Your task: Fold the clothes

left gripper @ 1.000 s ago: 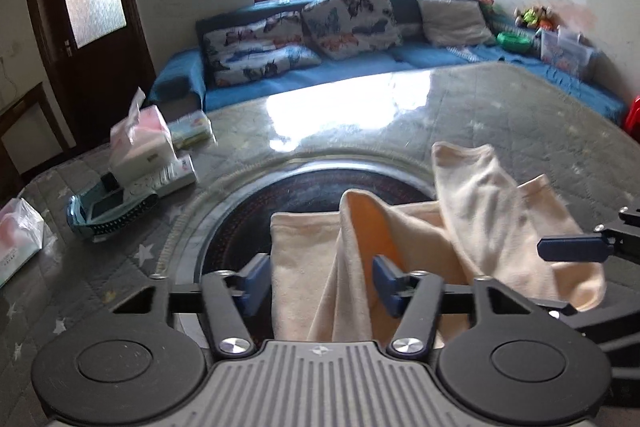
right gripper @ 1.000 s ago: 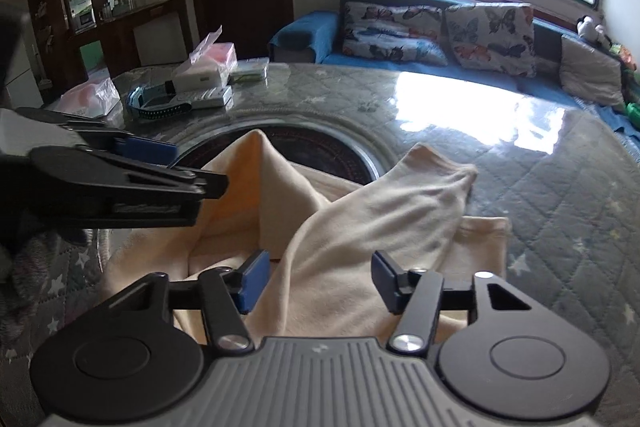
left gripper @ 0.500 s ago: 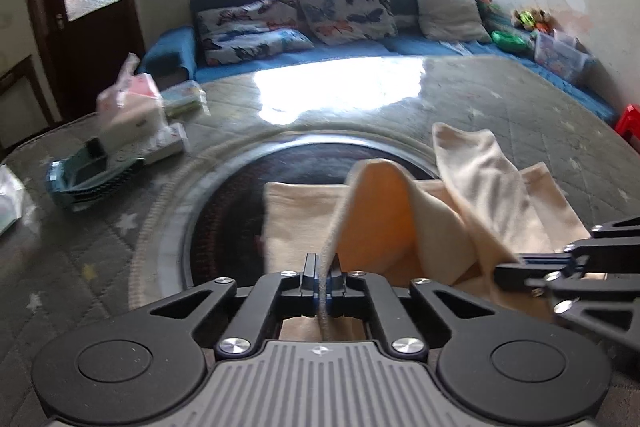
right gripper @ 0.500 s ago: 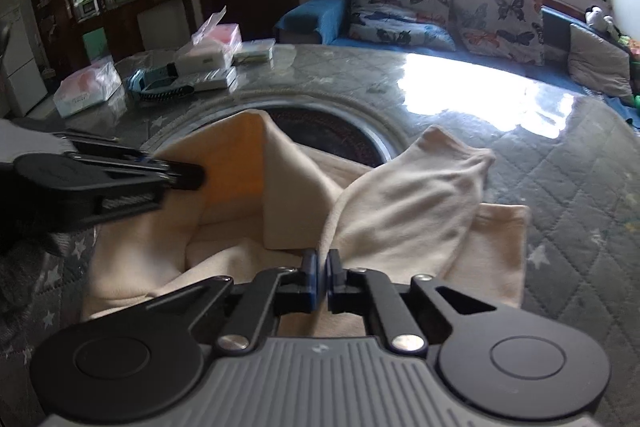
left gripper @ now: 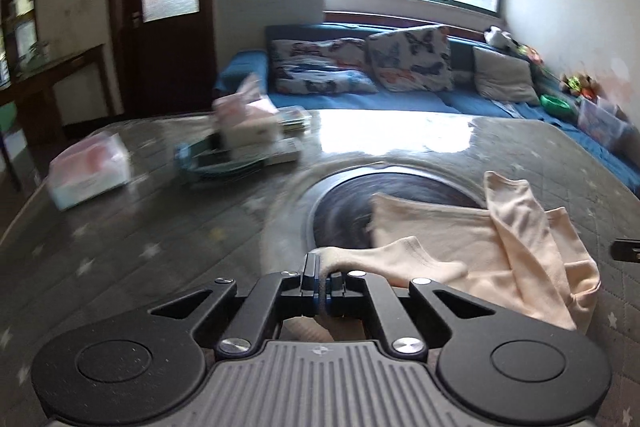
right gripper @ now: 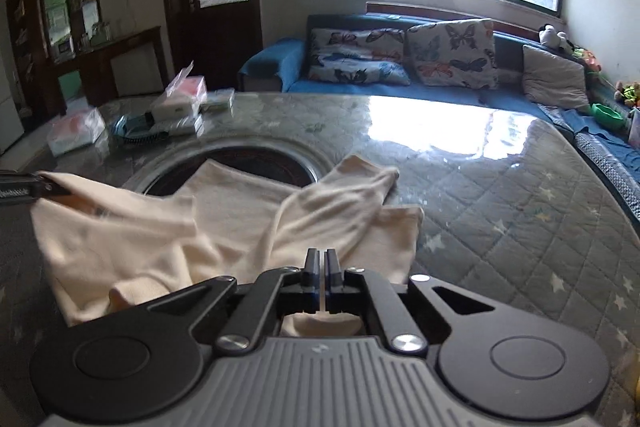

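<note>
My left claw [left gripper: 320,277] is pinched tight on a corner of the cream garment [left gripper: 472,251], which trails off to the right across the bench [left gripper: 140,235]. My right claw [right gripper: 322,273] is closed too, with a fold of the same garment [right gripper: 224,223] caught between its fingers. The cloth lies crumpled between the two claws, partly over the dark round inset [right gripper: 256,161]. Tissue packs [right gripper: 76,131] sit well apart at the bench's far left.
</note>
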### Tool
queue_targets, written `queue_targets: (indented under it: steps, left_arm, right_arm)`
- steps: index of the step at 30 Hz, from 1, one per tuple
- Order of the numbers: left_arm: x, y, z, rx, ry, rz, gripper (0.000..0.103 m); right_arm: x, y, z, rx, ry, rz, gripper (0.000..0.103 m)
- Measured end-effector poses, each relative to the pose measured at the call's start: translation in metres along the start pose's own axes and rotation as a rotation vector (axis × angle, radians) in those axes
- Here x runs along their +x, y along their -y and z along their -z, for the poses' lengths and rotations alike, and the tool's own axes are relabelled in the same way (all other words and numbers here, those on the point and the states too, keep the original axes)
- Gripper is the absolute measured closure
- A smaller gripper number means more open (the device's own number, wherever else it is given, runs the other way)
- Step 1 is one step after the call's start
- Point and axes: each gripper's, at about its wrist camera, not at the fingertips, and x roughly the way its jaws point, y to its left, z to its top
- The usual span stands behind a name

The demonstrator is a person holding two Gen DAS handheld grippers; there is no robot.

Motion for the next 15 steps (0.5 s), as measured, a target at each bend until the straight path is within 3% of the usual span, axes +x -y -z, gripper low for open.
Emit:
queue_targets:
  steps: [6,9,15]
  left_arm:
    - [-0.013,-0.019,0.030,-0.038,-0.035,-0.018,0.100]
    - [-0.011,-0.021,0.039,-0.039,-0.058,-0.010,0.100]
    - [-0.004,-0.025,0.041,-0.020,-0.074,0.016,0.099]
  right_arm:
    - [0.016,-0.013,0.000,-0.015,-0.033,-0.045,0.091]
    - [0.038,-0.025,-0.008,-0.015,-0.049,-0.083,0.080]
    - [0.089,-0.043,-0.022,-0.010,-0.109,-0.100,0.078]
